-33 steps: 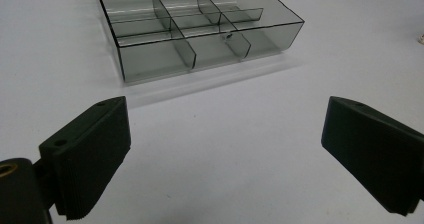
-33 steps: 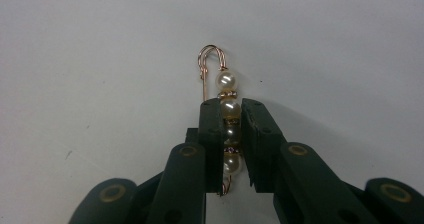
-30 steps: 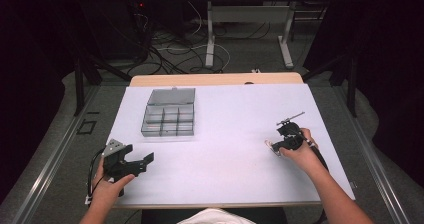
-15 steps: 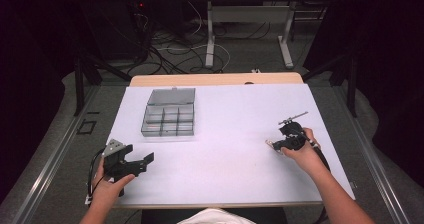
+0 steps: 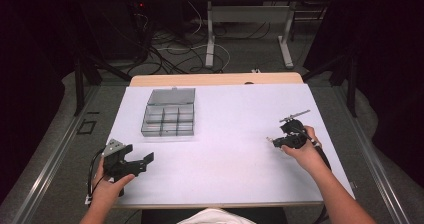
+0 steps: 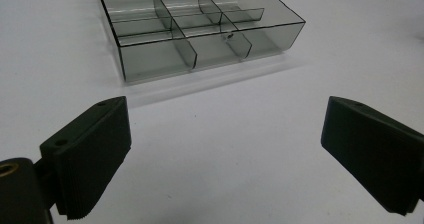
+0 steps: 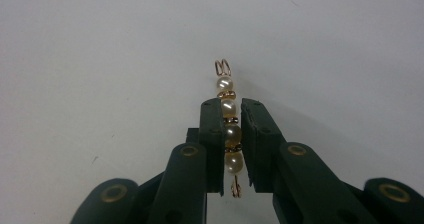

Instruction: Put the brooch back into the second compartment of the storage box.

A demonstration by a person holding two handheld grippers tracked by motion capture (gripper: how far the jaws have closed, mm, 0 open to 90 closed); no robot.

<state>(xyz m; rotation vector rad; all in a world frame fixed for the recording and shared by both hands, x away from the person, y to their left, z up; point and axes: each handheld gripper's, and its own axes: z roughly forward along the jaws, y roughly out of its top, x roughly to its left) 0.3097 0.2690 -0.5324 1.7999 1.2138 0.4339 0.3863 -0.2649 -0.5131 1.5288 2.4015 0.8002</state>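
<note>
Right gripper view shows a pearl pin pinched between the jaws of the right gripper, its gold loop poking past the tips, above the tabletop near its right edge. The compartment box sits toward the far left corner. I'd carry the pin level, grip firm, and release low over one cell. The left gripper waits near the front left corner, jaws wide.

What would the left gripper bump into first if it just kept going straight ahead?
Probably the clear box: it lies straight ahead of the open left gripper, with bare table between.
</note>
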